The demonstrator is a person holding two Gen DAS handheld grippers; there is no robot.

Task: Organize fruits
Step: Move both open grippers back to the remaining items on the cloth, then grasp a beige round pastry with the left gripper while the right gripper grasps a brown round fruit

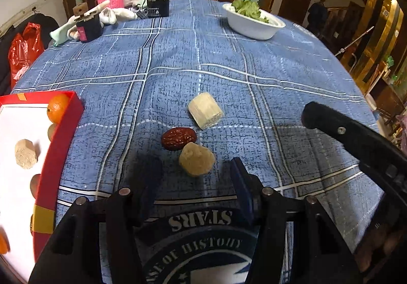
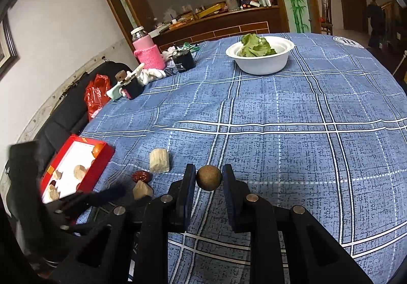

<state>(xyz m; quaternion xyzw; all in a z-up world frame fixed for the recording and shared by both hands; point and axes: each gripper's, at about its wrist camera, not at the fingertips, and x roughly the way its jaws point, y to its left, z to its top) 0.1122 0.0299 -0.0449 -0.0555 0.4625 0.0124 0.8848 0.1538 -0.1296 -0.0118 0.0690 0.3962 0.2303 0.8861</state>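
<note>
Far left of left gripper: red box, partly filled. Dead ahead between its wide-open, empty fingers: tan chunk, red date just beyond. Right gripper clamped on small brown round fruit (longan, probably); box well left.

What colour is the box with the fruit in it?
Red box, white inside; left wrist view.

I am holding a small brown round fruit between my right claw's fingers. A red date, a tan chunk and a pale block are lying clustered on the cloth; more fruit is sitting in the red box.
</note>
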